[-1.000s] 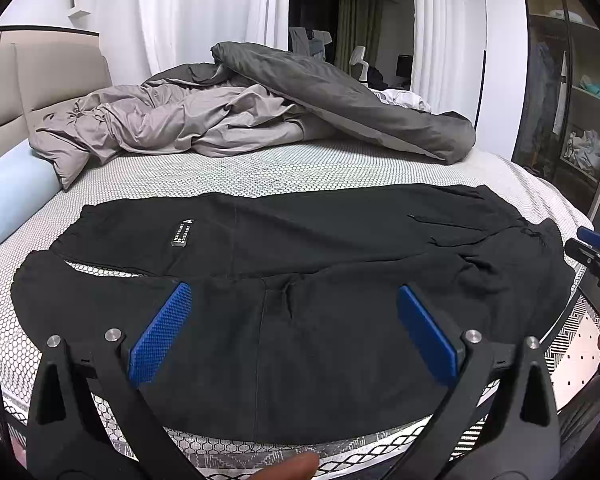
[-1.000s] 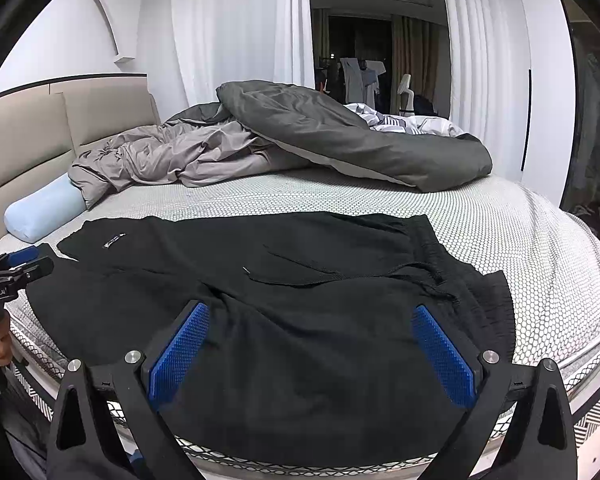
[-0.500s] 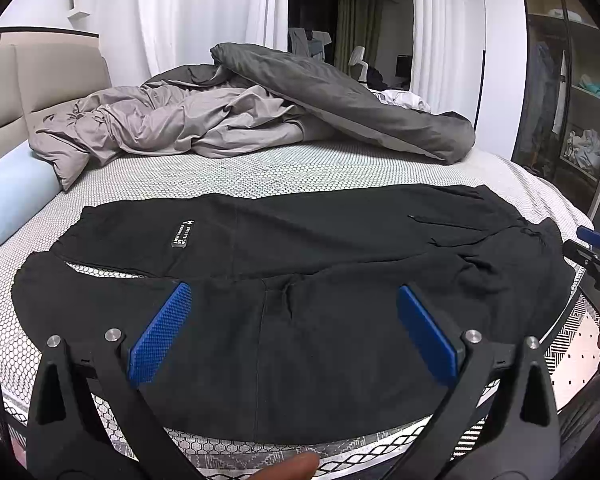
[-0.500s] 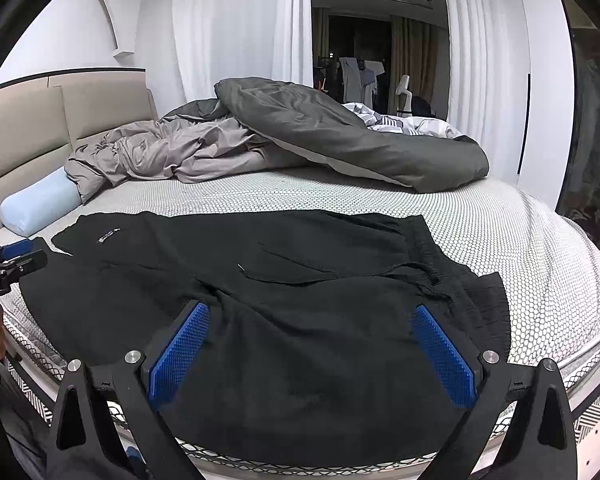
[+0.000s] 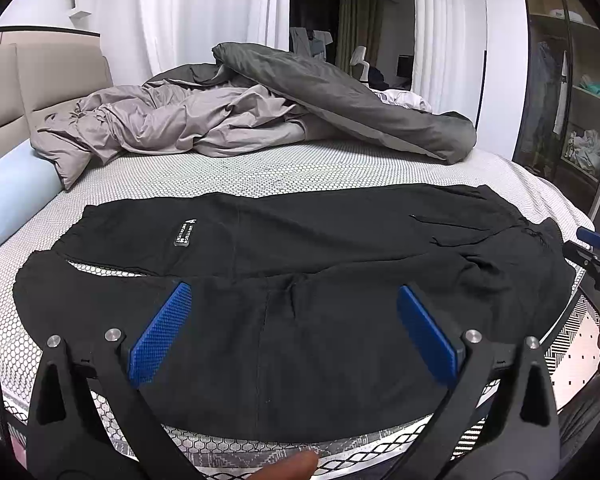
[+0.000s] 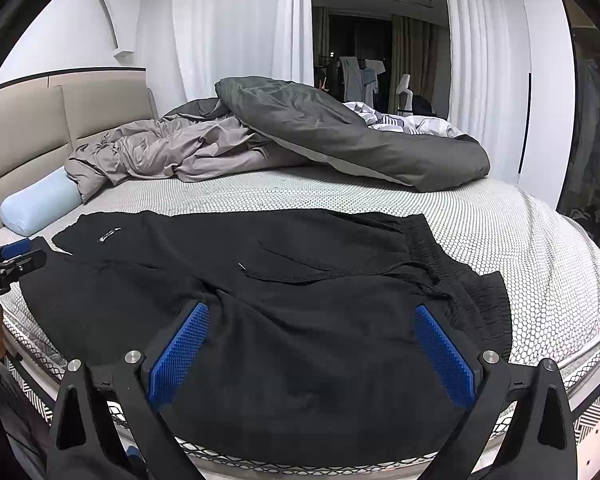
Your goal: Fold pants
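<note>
Black pants (image 5: 308,280) lie spread flat across the near edge of the bed, legs to the left, elastic waistband (image 6: 452,256) with drawstring to the right. A small white label (image 5: 185,232) marks the far leg. My left gripper (image 5: 294,320) hovers open above the near leg, blue pads wide apart, holding nothing. My right gripper (image 6: 312,340) hovers open above the hip area, also holding nothing. Each gripper shows at the edge of the other's view: the right gripper (image 5: 596,248) and the left gripper (image 6: 8,260).
The mattress (image 5: 260,168) has a honeycomb-patterned cover. A crumpled grey duvet (image 5: 260,108) is heaped at the back, and a pale blue bolster (image 5: 12,196) lies at the far left by the headboard. Wardrobe shelves (image 5: 580,100) stand to the right. A fingertip (image 5: 288,468) shows at the bottom.
The right wrist view has shifted slightly, with the pants sitting a little further left and lower. The left gripper has stayed still. Both stay open.
</note>
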Demonstrator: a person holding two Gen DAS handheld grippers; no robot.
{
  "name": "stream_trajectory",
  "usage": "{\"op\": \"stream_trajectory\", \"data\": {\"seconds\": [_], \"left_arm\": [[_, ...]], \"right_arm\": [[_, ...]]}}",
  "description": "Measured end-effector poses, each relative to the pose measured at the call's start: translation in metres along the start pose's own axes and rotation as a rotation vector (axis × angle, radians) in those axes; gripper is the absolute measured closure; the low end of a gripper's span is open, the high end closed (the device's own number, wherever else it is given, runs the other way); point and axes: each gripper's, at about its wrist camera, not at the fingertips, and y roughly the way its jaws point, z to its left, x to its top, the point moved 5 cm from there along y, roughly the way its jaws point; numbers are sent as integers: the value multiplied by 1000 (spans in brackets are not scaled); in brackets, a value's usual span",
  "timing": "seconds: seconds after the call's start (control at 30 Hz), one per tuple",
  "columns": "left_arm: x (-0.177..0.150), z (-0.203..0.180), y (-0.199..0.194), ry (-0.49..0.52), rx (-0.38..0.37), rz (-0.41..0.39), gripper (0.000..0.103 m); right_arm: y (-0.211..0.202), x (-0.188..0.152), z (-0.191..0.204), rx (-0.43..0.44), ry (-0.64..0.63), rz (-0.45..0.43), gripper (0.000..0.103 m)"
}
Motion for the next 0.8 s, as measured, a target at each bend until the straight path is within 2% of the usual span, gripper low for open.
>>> {"op": "stream_trajectory", "data": {"seconds": [0.37,0.63,0.8], "left_arm": [[0,11,4,-31,-5,4,1],[-2,25,10,-14,72,31,1],[-8,66,-4,-126,125,55,1]], "right_arm": [[2,2,-6,65,28,40,0],[-10,11,-22,80,40,44,0],[-12,1,-37,95,85,38,0]]}}
